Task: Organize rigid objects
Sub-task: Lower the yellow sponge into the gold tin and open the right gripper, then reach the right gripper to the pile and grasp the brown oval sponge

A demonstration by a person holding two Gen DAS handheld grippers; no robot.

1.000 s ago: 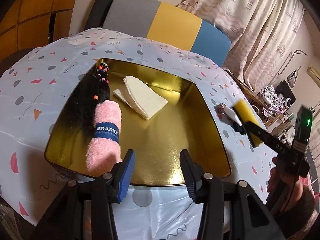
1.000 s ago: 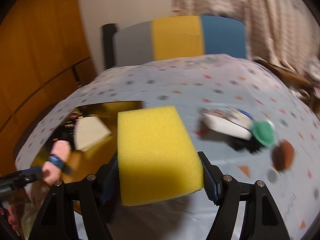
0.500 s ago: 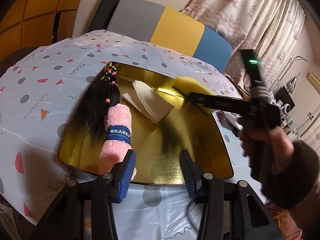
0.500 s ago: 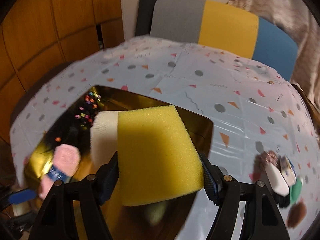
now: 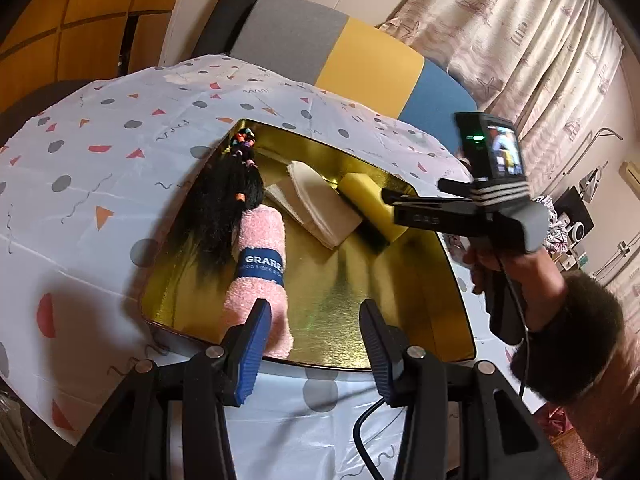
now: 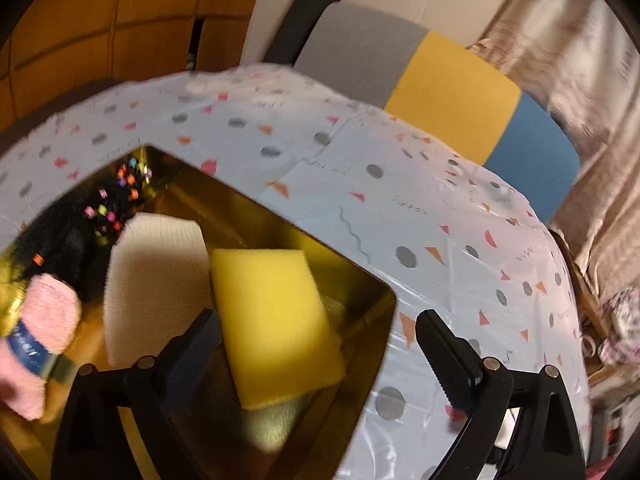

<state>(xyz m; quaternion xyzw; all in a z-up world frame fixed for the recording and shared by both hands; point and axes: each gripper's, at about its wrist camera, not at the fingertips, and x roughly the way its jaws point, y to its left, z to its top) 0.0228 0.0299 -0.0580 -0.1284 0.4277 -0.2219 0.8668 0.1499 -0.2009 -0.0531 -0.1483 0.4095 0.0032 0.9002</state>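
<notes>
Right wrist view: right gripper (image 6: 320,344) jaws wide, gripping nothing, yellow sponge (image 6: 276,320) lying mid-frame in gold tray (image 6: 372,300) beside folded cloth (image 6: 156,276); withdraw straight, avoid nudging; left gripper (image 5: 310,344) open, empty.

Setting: a home living room. Evidence: patterned curtains (image 5: 520,40) at upper right; a grey, yellow and blue chair (image 5: 344,56) at top centre; wood wall panels (image 5: 80,20) at upper left; a table under a confetti-print cloth (image 5: 100,168) at left; cluttered household goods (image 5: 576,220) at the right edge.
</notes>
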